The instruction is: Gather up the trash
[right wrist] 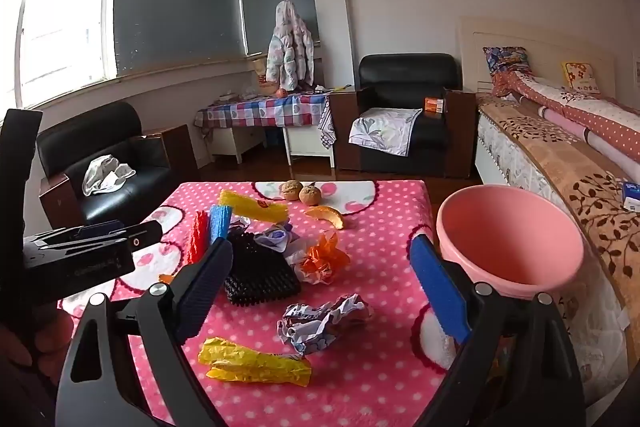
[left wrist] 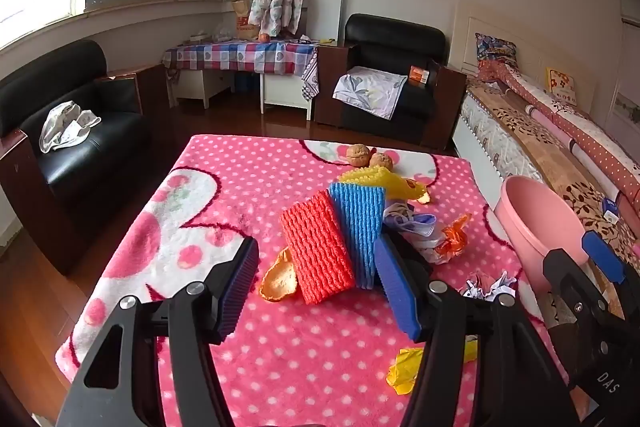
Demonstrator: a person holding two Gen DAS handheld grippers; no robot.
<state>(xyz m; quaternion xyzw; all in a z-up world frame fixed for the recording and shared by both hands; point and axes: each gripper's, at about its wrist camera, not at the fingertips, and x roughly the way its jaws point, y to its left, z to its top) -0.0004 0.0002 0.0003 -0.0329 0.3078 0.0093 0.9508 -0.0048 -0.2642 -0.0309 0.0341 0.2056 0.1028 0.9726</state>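
Between the spread fingers of the left gripper (left wrist: 316, 283), in the left wrist view, stand one red foam net (left wrist: 318, 251) and one blue foam net (left wrist: 360, 231), side by side and touching; nothing is pinched. One orange peel (left wrist: 280, 281) lies against the red net's near side. Behind the blue net sits one yellow foam net (left wrist: 384, 179), and beyond it two walnuts (left wrist: 370, 155) rest near the far edge of the pink dotted blanket (left wrist: 224, 195). One orange wrapper (left wrist: 454, 237) lies right of the blue net, one crumpled paper (left wrist: 486, 285) nearer the right edge, and one yellow wrapper (left wrist: 406, 371) near the front. One pink basin (left wrist: 536, 223) stands at the right edge; what it holds cannot be seen from here. The right gripper (left wrist: 600, 267) shows beside it.

Closest in the right wrist view is the right gripper (right wrist: 332, 287), fingers spread wide and holding nothing. Between them lie the yellow wrapper (right wrist: 256, 363) and the crumpled paper (right wrist: 324, 319). One black foam net (right wrist: 258, 271) lies farther back, with the orange wrapper (right wrist: 324, 259) to its right. The red net (right wrist: 198, 237), blue net (right wrist: 220, 223) and yellow net (right wrist: 256, 207) stand toward the left edge; a second orange peel (right wrist: 328, 215) lies just in front of the two walnuts (right wrist: 302, 191). The pink basin (right wrist: 512, 227), at the right edge, shows only bare pink inside. The left gripper (right wrist: 92, 239) reaches in from the left, seen side-on.
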